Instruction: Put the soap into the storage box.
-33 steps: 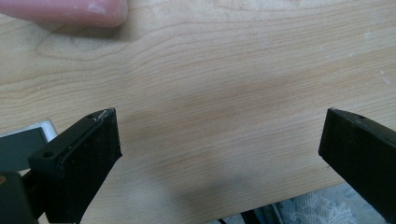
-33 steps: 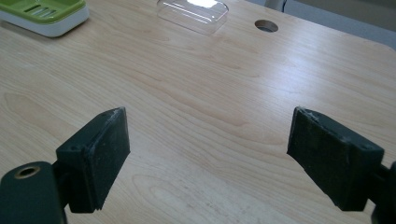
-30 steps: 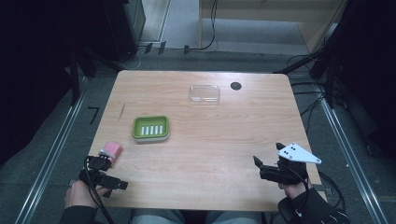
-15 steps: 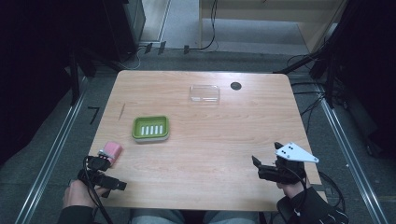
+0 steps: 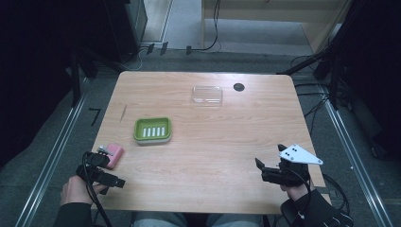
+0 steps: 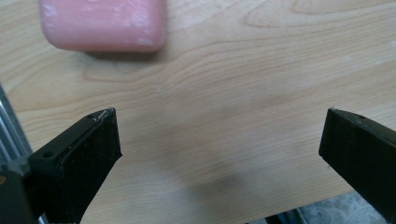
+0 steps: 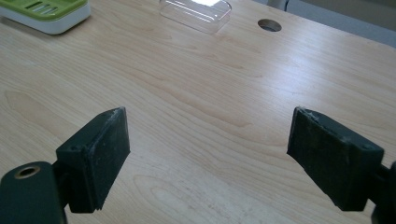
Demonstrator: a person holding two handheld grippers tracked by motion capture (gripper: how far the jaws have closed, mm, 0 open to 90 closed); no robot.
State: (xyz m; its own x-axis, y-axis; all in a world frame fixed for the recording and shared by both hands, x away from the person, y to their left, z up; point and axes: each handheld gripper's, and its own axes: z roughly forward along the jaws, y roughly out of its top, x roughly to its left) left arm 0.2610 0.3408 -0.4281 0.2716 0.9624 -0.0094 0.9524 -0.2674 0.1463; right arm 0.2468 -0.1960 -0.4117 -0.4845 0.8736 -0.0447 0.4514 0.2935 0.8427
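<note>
My left tool [image 5: 109,176] is released, jaws wide apart over the near left corner of the desk [image 5: 208,137]. The pink soap [image 6: 103,23] lies flat on the desk just beyond the jaws, toward the left one, not touching. My right tool [image 5: 265,171] is also released, well apart at the near right.

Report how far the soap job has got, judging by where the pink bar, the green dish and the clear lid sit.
Done: nothing visible. The pink soap bar lies on the table, apart from the green dish, which is empty; the clear lid sits farther back.
In hand: the left gripper is open close to the bar, not touching it.
Left: probably grasping and placing the bar. The right gripper is open, holding nothing.
</note>
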